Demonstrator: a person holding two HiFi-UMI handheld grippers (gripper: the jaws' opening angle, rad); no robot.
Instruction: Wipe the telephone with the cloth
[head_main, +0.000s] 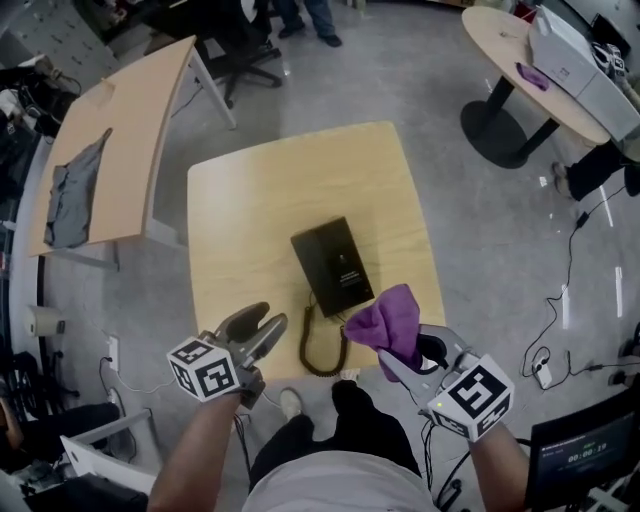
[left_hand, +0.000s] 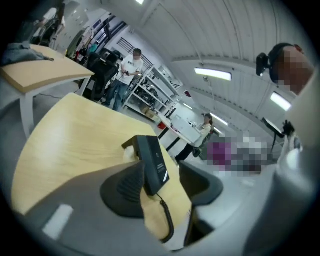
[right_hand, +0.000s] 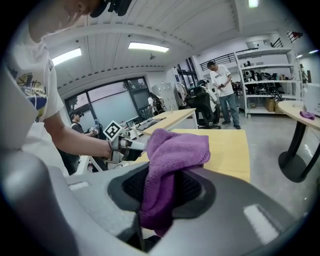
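A black telephone (head_main: 333, 265) lies face up on the small wooden table (head_main: 250, 200), its coiled cord (head_main: 312, 350) looping toward the near edge. My left gripper (head_main: 265, 325) hovers open and empty just left of the cord, near the table's front edge. In the left gripper view the telephone (left_hand: 152, 160) shows beyond the spread jaws of the left gripper (left_hand: 165, 177), with no pad touching it. My right gripper (head_main: 400, 352) is shut on a purple cloth (head_main: 388, 322), held off the telephone's near right corner. The cloth (right_hand: 172, 155) bunches above the right gripper's (right_hand: 162, 192) pads.
A longer wooden table (head_main: 130, 120) with a grey cloth (head_main: 72, 195) stands at the left. A round table (head_main: 510, 40) with a white machine stands at the far right. Cables (head_main: 560, 320) trail over the floor on the right. People stand by shelves in the background.
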